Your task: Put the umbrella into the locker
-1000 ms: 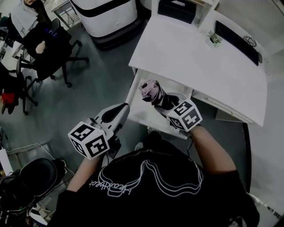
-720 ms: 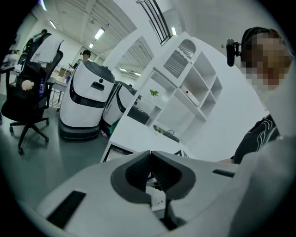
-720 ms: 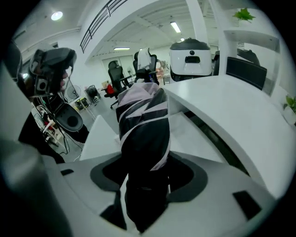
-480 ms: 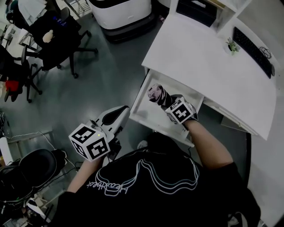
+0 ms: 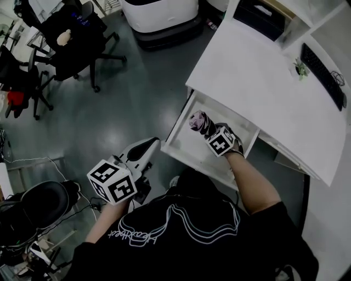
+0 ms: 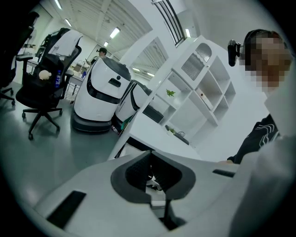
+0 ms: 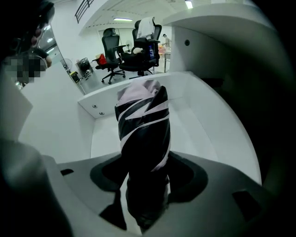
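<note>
A folded umbrella point(image 5: 198, 122), black with pale pink stripes, stands tip-up in my right gripper point(image 5: 208, 131), whose jaws are shut round its lower part. It hangs inside the open white drawer point(image 5: 179, 127) that is pulled out from under the white desk point(image 5: 258, 77). In the right gripper view the umbrella point(image 7: 143, 125) rises from between the jaws of the gripper point(image 7: 147, 169), with the drawer's white floor and walls point(image 7: 199, 129) close behind. My left gripper point(image 5: 149, 146) hovers over the grey floor left of the drawer, its jaws point(image 6: 150, 153) shut on nothing.
Black office chairs point(image 5: 71, 38) stand at the upper left and another point(image 5: 38, 203) at the lower left. A white machine base point(image 5: 159, 11) sits at the top. On the desk lie a keyboard point(image 5: 323, 77) and a small plant point(image 5: 300, 68).
My right gripper has sunk with the umbrella down into the drawer. The left gripper has dropped a little and drifted left, away from the drawer's corner.
</note>
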### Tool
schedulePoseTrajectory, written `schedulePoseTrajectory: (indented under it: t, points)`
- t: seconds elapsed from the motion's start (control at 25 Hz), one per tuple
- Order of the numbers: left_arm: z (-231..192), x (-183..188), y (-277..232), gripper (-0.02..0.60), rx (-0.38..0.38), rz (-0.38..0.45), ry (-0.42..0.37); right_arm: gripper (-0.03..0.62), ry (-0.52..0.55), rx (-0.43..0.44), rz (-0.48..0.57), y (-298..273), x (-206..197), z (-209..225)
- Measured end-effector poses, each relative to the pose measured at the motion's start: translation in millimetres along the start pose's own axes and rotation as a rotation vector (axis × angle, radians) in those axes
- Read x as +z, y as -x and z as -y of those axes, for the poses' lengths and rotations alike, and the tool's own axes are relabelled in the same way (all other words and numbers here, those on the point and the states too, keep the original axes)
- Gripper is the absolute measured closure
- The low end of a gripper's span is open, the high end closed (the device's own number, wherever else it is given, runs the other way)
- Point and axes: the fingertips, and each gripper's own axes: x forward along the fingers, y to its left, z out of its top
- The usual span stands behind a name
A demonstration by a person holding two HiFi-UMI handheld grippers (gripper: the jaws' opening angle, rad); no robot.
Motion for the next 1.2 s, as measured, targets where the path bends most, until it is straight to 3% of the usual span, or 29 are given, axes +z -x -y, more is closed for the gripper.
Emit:
schedulePoseTrajectory:
  t: [0.24,0.52,0.72,0.84,1.04,1.2]
  points:
    - [-9,-2,11,0.575,0.023,-0.003,-0.004,0.338,0.030,-0.025,-0.008,-15,-8,-2]
    - [-11,-6,19,0.575,0.039,0.000,0.003,0.310,0.022,0.003,0.000,-20,-11,-4]
    - [-4,-3,20,0.575,0.028,0.005,0.001,0.201,-0.027,0.018,0.039,-11,-5,-2]
    - [4,1,16,0.575,0.009,0.012,-0.009,0.175,-0.038,0.013,0.069,3,-2,0]
    - [17,8,12,0.575,-0.040,0.025,-0.023,0.175,-0.090,0.023,0.211,55,22,-6]
    - [32,11,7,0.575,-0.087,0.040,-0.042,0.262,-0.075,0.005,0.423,123,50,-11]
